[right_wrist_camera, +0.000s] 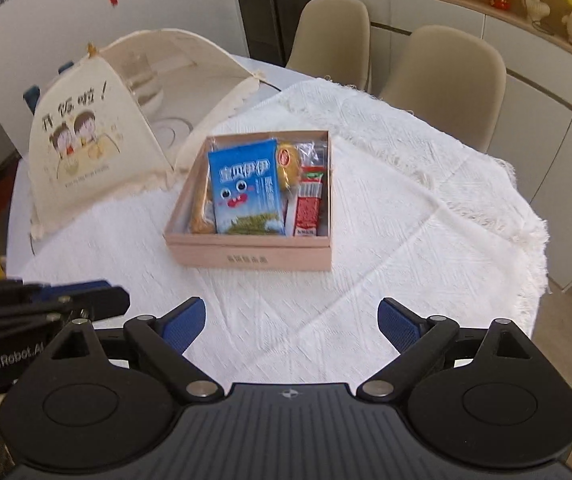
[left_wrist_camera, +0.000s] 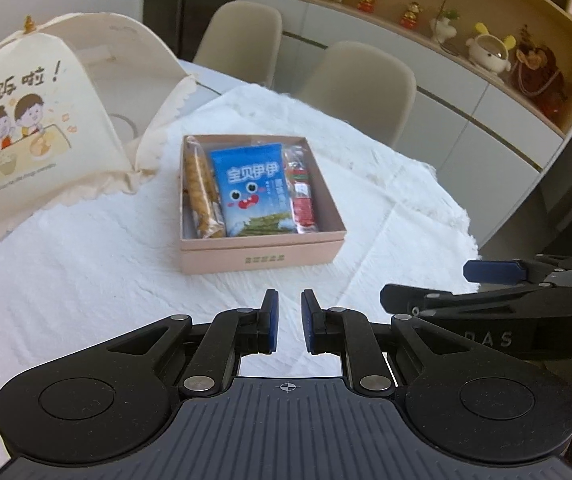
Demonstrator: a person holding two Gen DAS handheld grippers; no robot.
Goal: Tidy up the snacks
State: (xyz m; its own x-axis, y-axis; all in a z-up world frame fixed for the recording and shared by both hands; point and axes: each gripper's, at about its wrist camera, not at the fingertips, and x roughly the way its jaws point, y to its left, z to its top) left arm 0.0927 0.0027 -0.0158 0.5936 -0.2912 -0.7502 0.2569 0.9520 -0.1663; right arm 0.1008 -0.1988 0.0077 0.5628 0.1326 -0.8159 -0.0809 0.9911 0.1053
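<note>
The pink box of snacks, blue packet lengthwise toward the grippers, sits mid-table straight ahead, equally near the empty, wide-open right gripper and the closed, empty left gripper.

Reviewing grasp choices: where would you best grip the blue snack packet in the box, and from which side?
Likely its top sealed edge, from above: the blue snack packet lies flat over the others, and the box walls block any sideways approach.
</note>
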